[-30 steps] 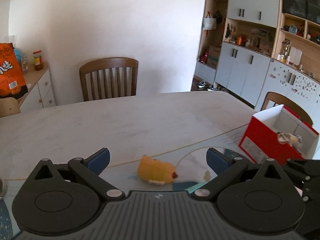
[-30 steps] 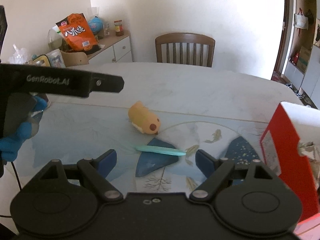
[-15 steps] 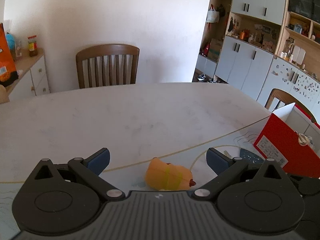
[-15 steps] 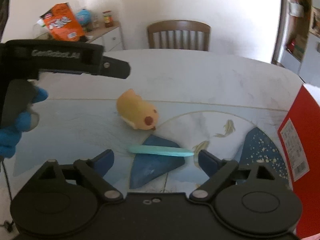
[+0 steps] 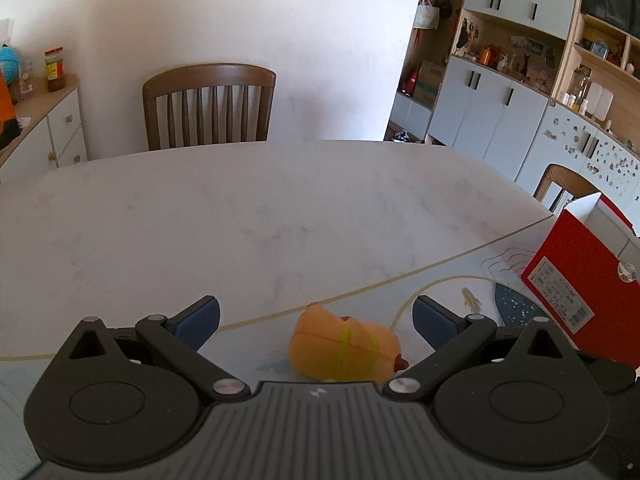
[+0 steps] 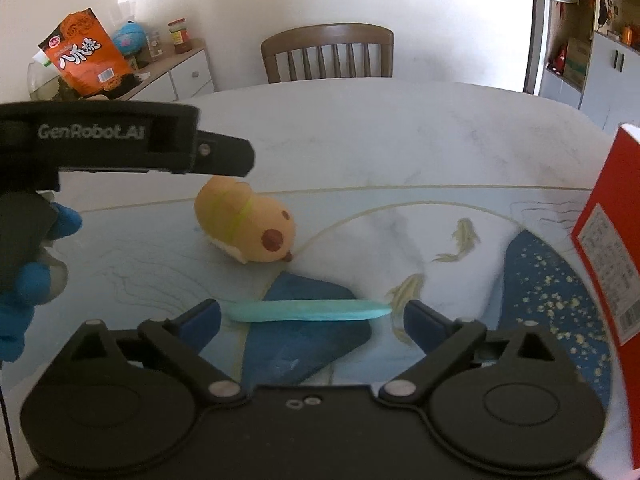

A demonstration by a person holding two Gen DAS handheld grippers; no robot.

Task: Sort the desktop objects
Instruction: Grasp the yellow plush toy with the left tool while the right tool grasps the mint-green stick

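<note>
My left gripper (image 5: 316, 322) has its jaws spread wide, with the orange plush toy (image 5: 346, 350) lying on the surface between the two blue pads (image 5: 198, 320) and touched by neither. The toy lies on its side, a yellow-green band around its body, its dark red snout turned toward the red box (image 5: 576, 284). That box stands at the right edge of the surface, its barcode label facing me. My right gripper (image 6: 312, 316) is spread open as well, and a light blue flat stick (image 6: 308, 310) lies crosswise between its blue fingertips (image 6: 424, 322), resting on the dark blue patch of the painted mat (image 6: 540, 292); I cannot tell whether the tips touch it. From the right wrist view the plush toy (image 6: 244, 226) sits just beyond the stick, apart from it, and the left gripper's black body (image 6: 120, 142) hangs over the toy's rear end, held by a blue-gloved hand (image 6: 24, 280). The red box (image 6: 608, 252) rises at the right side. A wooden chair (image 5: 210, 106) stands behind the far edge of the surface (image 5: 260, 208).
</note>
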